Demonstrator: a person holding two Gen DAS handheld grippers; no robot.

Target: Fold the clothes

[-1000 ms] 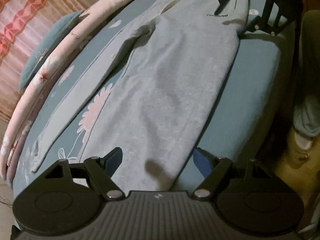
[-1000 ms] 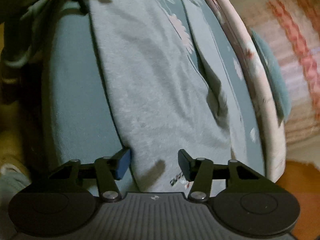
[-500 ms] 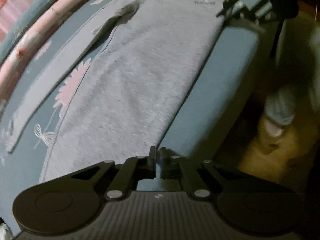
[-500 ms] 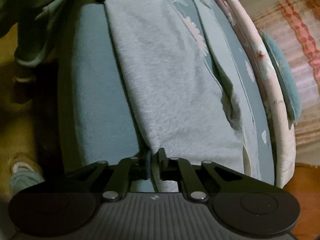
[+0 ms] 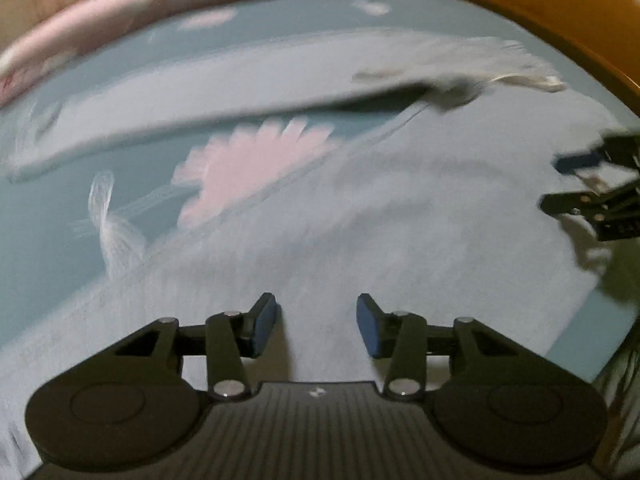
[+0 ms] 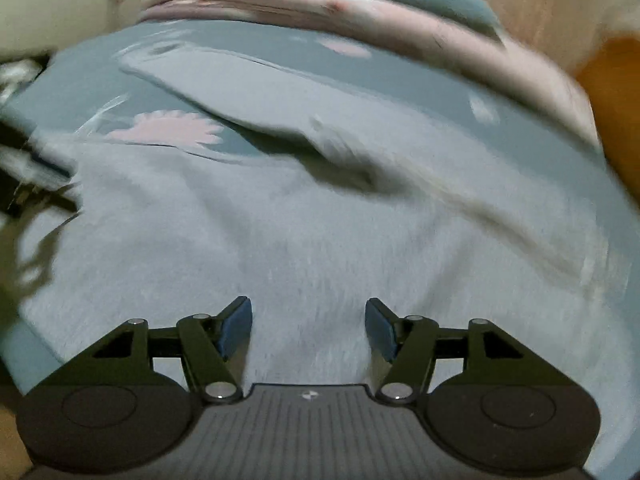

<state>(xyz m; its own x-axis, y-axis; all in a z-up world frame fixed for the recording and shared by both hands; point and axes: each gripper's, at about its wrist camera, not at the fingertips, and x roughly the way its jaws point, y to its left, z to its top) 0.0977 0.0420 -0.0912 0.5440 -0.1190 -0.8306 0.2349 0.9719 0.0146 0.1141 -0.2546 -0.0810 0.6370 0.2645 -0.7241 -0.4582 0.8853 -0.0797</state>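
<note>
Garment: we see grey pants [image 5: 400,216] spread flat on the bed [image 5: 48,240], body near its front edge, one leg [image 5: 224,92] angled toward the far edge.
Handling: we judge them soft, light, limp fleece; we would pinch hem or waistband.
Left gripper [image 5: 316,324]: jaws opening, nothing pinched, above the cloth.
Right gripper [image 6: 308,328]: jaws opening, nothing between the pads.
Containers: we see none.

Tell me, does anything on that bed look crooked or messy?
Yes. The grey trousers lie flat, but their legs splay apart, showing the flowered sheet between them. Near where the legs meet, a rumpled bump of cloth casts a shadow. Both views are blurred, so finer flaws cannot be judged.
</note>
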